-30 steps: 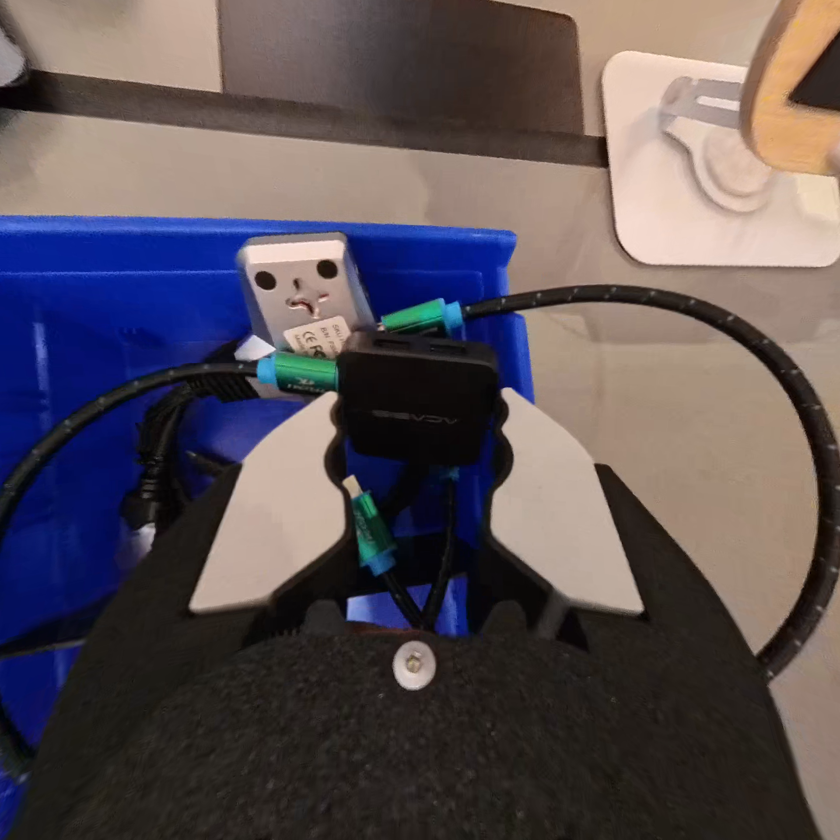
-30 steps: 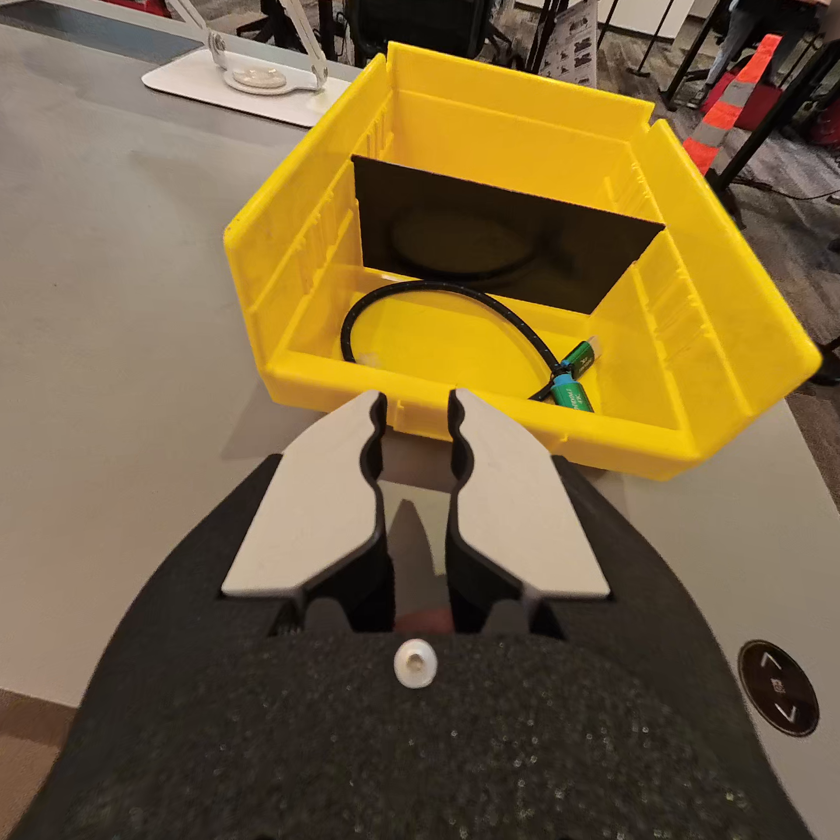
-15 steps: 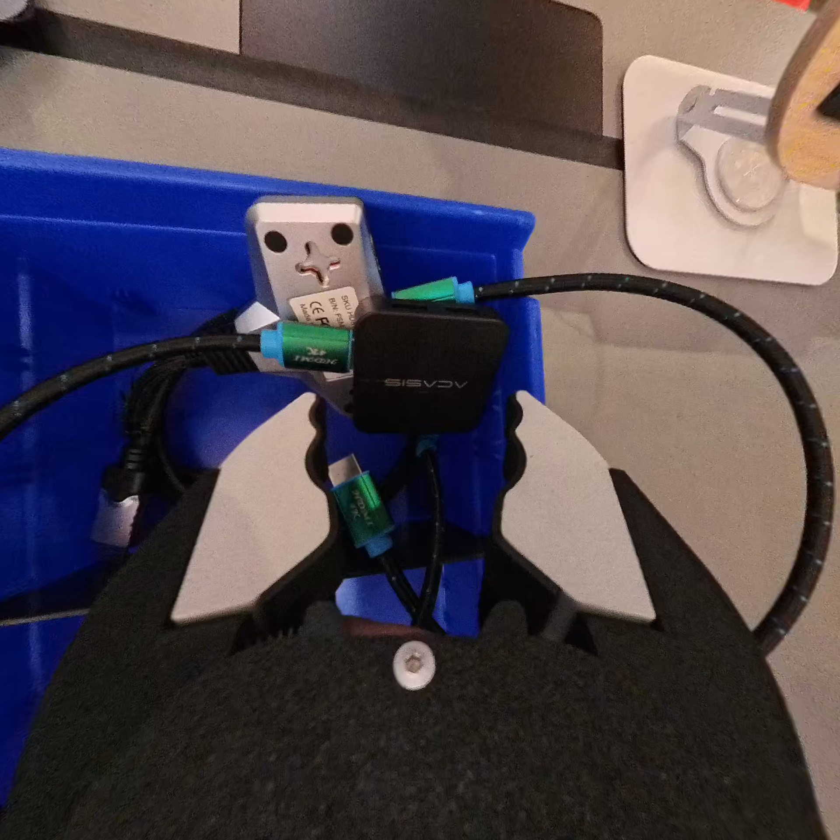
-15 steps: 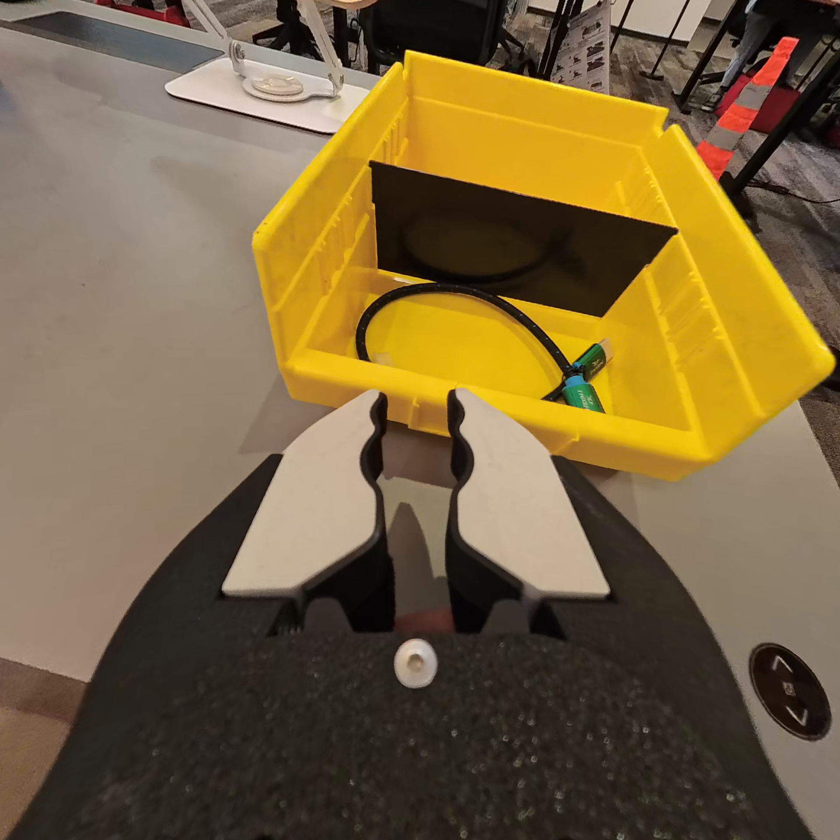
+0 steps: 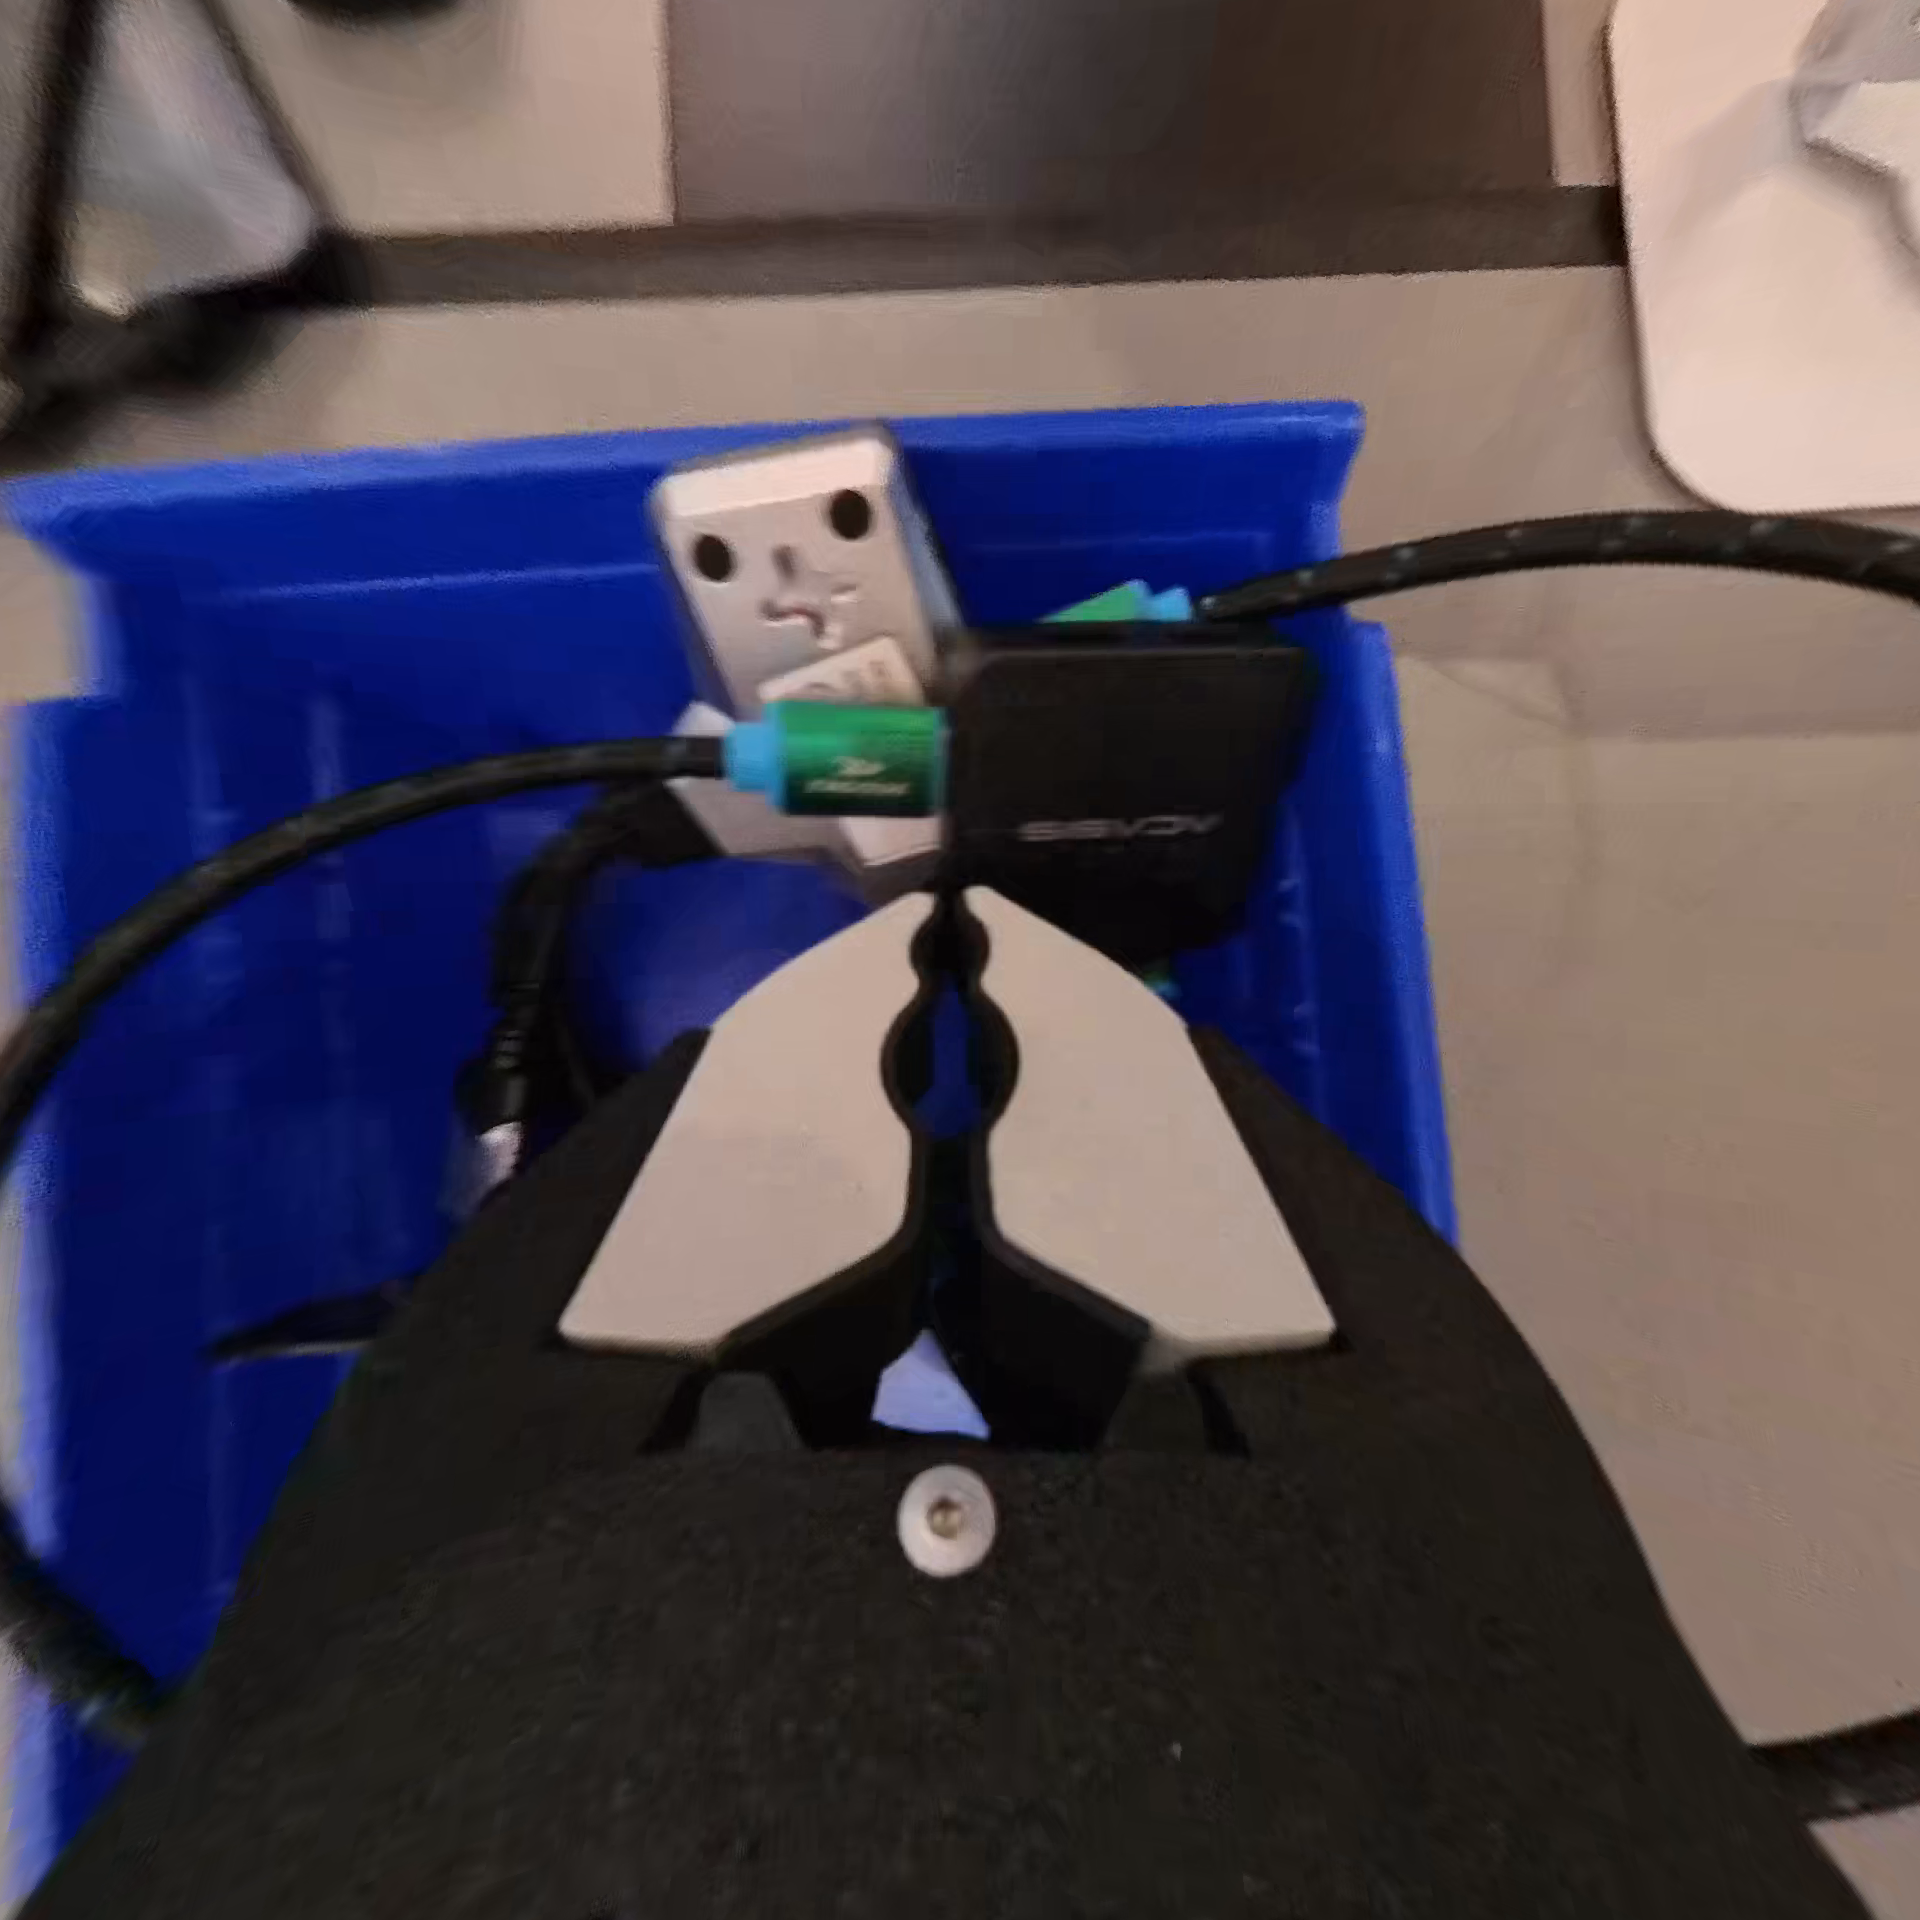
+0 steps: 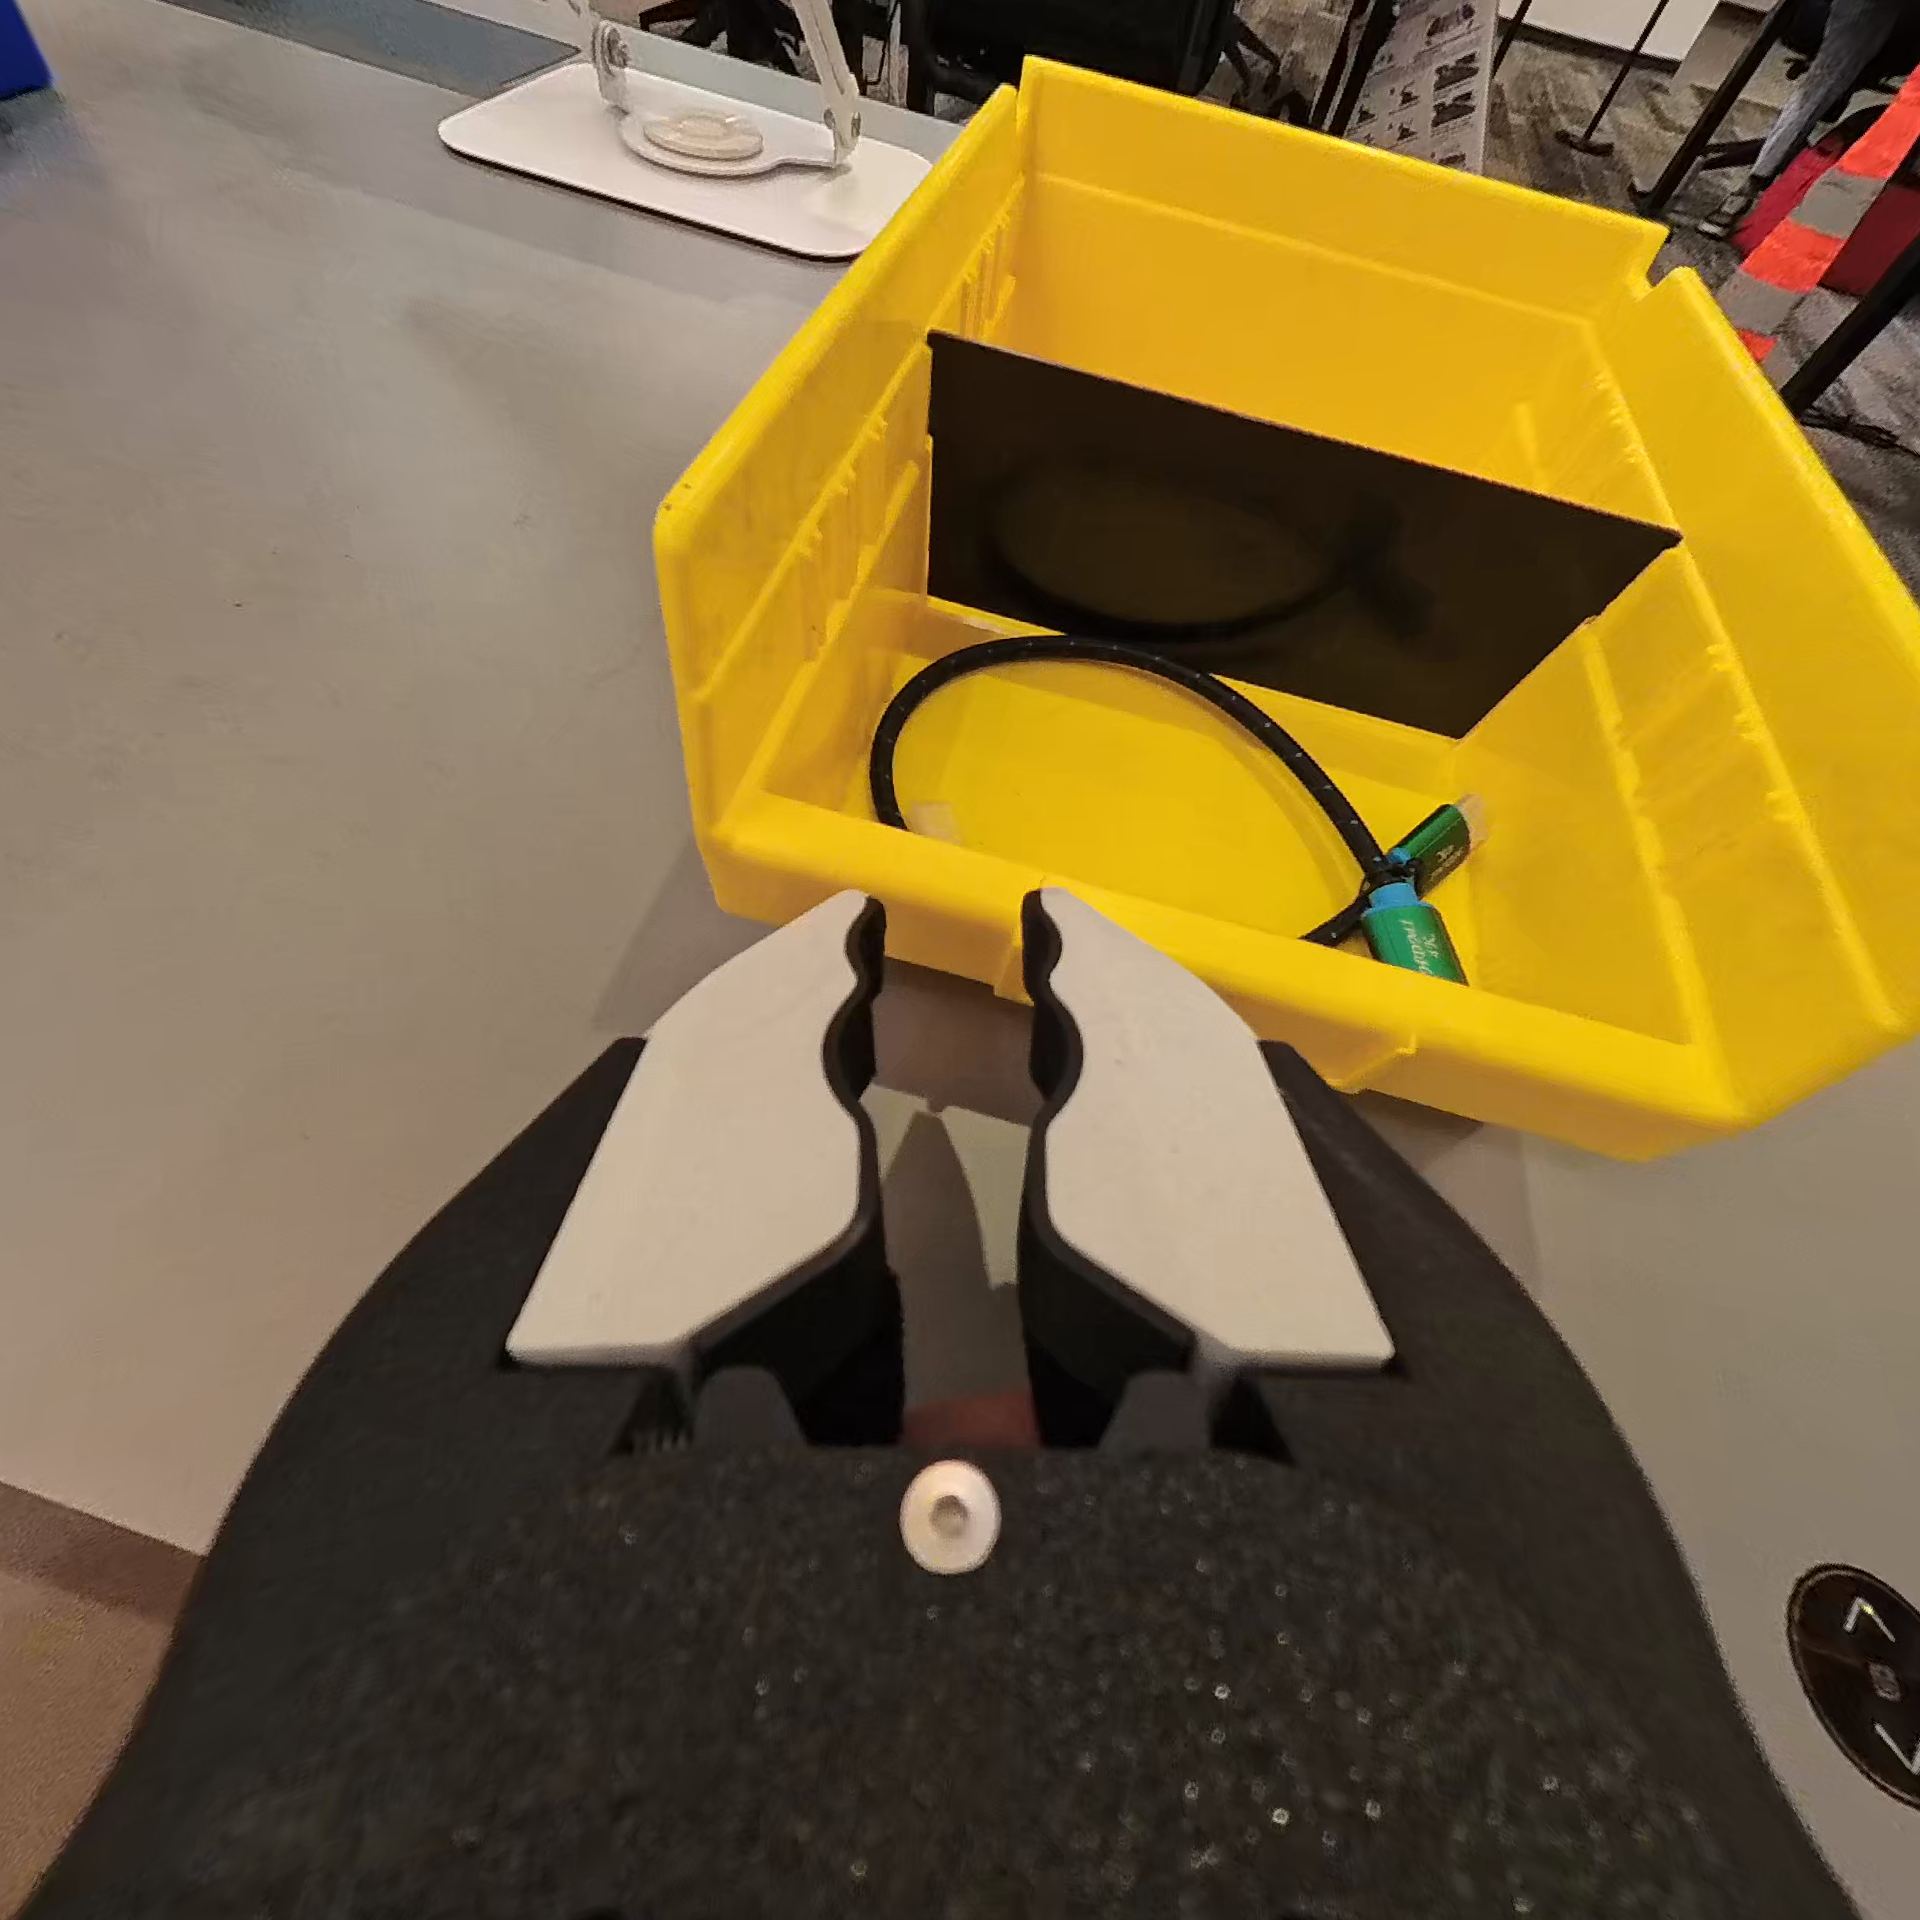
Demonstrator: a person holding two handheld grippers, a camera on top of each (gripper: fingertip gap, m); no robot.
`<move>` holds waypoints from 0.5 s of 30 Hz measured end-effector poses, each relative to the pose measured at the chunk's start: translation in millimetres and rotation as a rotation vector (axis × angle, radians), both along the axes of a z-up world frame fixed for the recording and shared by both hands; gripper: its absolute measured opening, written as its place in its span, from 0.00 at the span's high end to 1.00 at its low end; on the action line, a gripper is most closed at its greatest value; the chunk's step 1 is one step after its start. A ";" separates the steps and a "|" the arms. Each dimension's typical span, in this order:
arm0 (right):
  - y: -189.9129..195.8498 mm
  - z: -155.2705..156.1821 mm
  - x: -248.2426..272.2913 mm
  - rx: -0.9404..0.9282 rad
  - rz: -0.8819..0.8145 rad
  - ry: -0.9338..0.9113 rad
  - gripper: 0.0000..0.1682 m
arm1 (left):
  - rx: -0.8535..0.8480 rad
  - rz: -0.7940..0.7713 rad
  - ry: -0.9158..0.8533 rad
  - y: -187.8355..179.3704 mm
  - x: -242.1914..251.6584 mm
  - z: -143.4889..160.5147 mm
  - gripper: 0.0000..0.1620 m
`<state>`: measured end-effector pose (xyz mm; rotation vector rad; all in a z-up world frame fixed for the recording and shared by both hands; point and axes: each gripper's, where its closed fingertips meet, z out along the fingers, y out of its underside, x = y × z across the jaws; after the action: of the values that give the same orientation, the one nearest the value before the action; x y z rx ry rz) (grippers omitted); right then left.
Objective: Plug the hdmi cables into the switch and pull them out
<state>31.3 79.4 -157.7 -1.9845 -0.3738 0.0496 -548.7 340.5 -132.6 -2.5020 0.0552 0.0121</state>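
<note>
Nearby, silver box [image 5: 800, 582] and cables crowd switch [image 5: 1117, 790].

**Grey table, two bins, white base**

Table [image 6: 312, 623] is matte grey; same top shows tan-grey in left wrist view [image 5: 1662, 935]. Directly on it: yellow bin [image 6: 1766, 727] w/ black divider across it, blue bin [image 5: 260, 935], and flat white base [image 6: 582, 145] w/ clear stand, well apart from yellow bin at far edge. Round black control w/ arrows [image 6: 1860, 1683] set into tabletop, near right corner.
</note>
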 end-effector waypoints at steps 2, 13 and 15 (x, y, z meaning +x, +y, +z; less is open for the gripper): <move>-0.6 2.4 2.0 0.011 -0.007 0.000 0.86 | 0.083 -0.051 0.053 -2.3 1.3 12.1 1.00; -1.7 2.4 6.3 0.012 -0.021 0.008 0.86 | -0.008 -0.328 0.143 10.4 -34.9 42.7 0.63; -1.3 1.4 5.6 0.007 -0.020 0.008 0.86 | -0.048 -0.500 0.221 13.4 -33.3 36.1 0.63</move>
<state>36.9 78.1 -156.3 -1.9801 -0.3479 0.0438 -582.0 353.9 -96.5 -2.4556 0.7753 0.0802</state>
